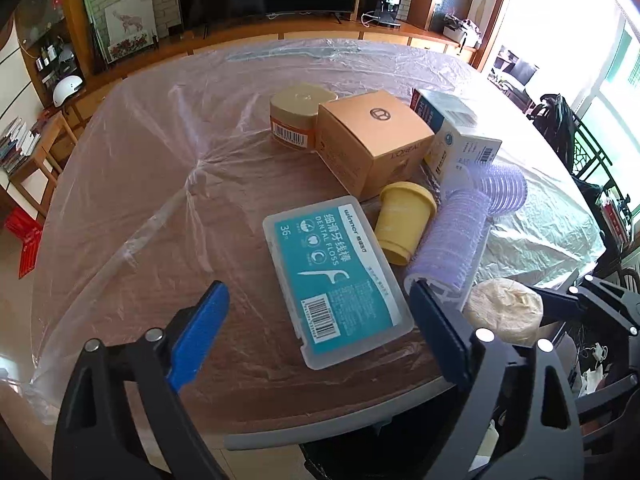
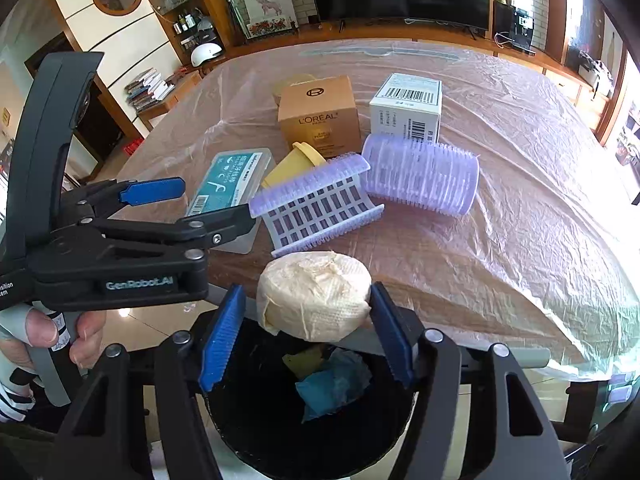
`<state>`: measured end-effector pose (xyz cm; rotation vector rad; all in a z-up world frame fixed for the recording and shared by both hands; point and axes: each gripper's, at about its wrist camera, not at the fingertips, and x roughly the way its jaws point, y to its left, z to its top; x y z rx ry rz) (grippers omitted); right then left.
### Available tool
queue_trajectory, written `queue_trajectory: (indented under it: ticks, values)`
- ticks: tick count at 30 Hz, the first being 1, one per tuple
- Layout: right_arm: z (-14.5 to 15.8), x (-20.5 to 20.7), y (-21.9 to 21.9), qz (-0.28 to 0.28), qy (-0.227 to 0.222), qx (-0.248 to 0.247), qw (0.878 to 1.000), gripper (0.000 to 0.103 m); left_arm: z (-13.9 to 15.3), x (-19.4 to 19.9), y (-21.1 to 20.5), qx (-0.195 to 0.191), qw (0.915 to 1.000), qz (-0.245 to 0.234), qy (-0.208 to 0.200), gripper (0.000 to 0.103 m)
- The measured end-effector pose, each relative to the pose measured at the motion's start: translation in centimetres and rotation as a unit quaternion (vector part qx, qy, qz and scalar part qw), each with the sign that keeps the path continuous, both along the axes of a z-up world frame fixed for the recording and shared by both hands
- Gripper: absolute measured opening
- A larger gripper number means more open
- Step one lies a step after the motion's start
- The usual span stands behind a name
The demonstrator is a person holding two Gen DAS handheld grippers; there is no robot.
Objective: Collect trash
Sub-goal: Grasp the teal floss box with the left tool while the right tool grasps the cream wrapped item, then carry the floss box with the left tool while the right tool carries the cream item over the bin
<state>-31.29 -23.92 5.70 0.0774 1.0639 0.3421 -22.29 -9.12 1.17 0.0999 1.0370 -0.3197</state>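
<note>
**Paper wad poised over the bin, clutter close by**

At the left, the left gripper (image 1: 320,312) hangs with its jaws wide apart and nothing between them, above the dental floss box (image 1: 334,276) near the worktop's (image 1: 140,184) front edge. Just right of the box lie a yellow cup (image 1: 404,226) and a purple hair roller (image 1: 452,248), which touches the gripper's right finger. Further right, the right gripper (image 2: 306,332) has the crumpled paper wad (image 2: 314,294) between its pads at the front edge, over the black bin (image 2: 256,420) below. One pad seems hardly to touch the wad, so I cannot tell how firm the hold is. The wad could catch the worktop's edge and drop outside the bin. The left finger might also nudge the roller off.
</note>
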Motion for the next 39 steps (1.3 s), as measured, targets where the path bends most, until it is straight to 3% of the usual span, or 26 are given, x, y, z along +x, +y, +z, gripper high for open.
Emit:
queue_trajectory:
  ticks: [8,12,33,39]
  values:
    - [-0.2,0.3,0.7,0.004,-0.002,-0.009,1.0,0.059,-0.4,0.2,0.0,0.003,1.0,-0.005,0.004,0.069]
    - [-0.1,0.4,0.6,0.005,-0.001,-0.004,1.0,0.05,-0.7,0.0,-0.1,0.009,0.9999,-0.007,0.004,0.059]
    - [1.7,1.0,-2.4,-0.025,-0.008,0.042,0.999,0.05,1.3,-0.3,2.5,-0.035,0.9991,0.023,-0.007,0.058]
    - [2.0,1.1,-3.2,-0.027,-0.009,0.047,0.998,0.05,1.4,-0.4,2.6,-0.031,0.9993,0.018,-0.011,0.057]
